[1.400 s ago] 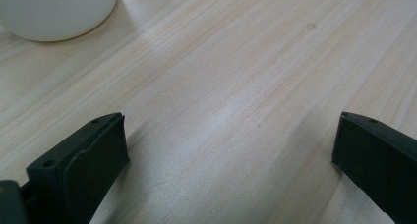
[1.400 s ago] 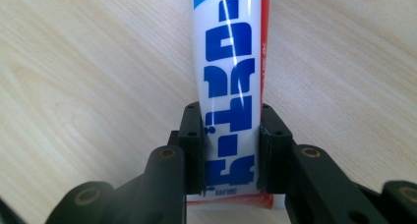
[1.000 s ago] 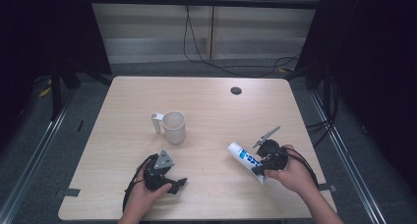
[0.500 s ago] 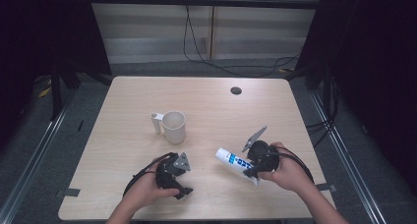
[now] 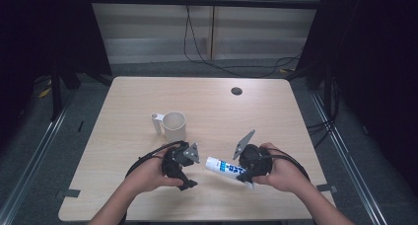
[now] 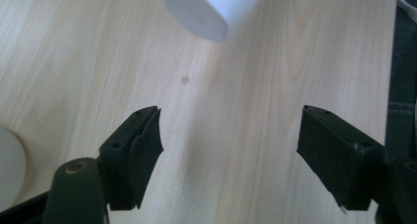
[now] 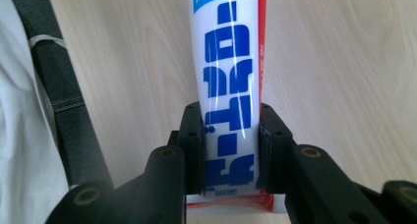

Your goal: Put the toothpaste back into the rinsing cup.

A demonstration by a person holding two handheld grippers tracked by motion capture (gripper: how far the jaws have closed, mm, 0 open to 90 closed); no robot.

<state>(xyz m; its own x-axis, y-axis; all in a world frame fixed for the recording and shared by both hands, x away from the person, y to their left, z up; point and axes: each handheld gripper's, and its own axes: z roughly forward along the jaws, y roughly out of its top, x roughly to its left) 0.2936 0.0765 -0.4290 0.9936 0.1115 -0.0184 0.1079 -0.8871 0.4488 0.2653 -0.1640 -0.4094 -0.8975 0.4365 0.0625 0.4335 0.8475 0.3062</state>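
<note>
A white toothpaste tube (image 5: pixel 224 167) with blue lettering hangs just above the wooden table (image 5: pixel 128 101), cap end pointing left. My right gripper (image 5: pixel 242 173) is shut on its flat tail end; in the right gripper view the pads of the right gripper (image 7: pixel 231 123) press both sides of the tube (image 7: pixel 231 52). My left gripper (image 5: pixel 187 173) is a short way left of the cap. The jaws of the left gripper (image 6: pixel 231 123) are open and have just been closing a little, with nothing between them. The tube's white cap (image 6: pixel 211 8) lies ahead of them. A white mug (image 5: pixel 173 126) stands upright behind the left hand.
A small dark round hole (image 5: pixel 236 91) sits in the far part of the table. The front table edge (image 5: pixel 197 219) runs close below both hands. Black cables (image 5: pixel 143 161) trail from the grippers. The person's dark clothing (image 6: pixel 403 62) shows past the table edge.
My left gripper has risen and moved right toward the tube. My right gripper has carried the tube to the left, so the cap is now close to the left gripper.
</note>
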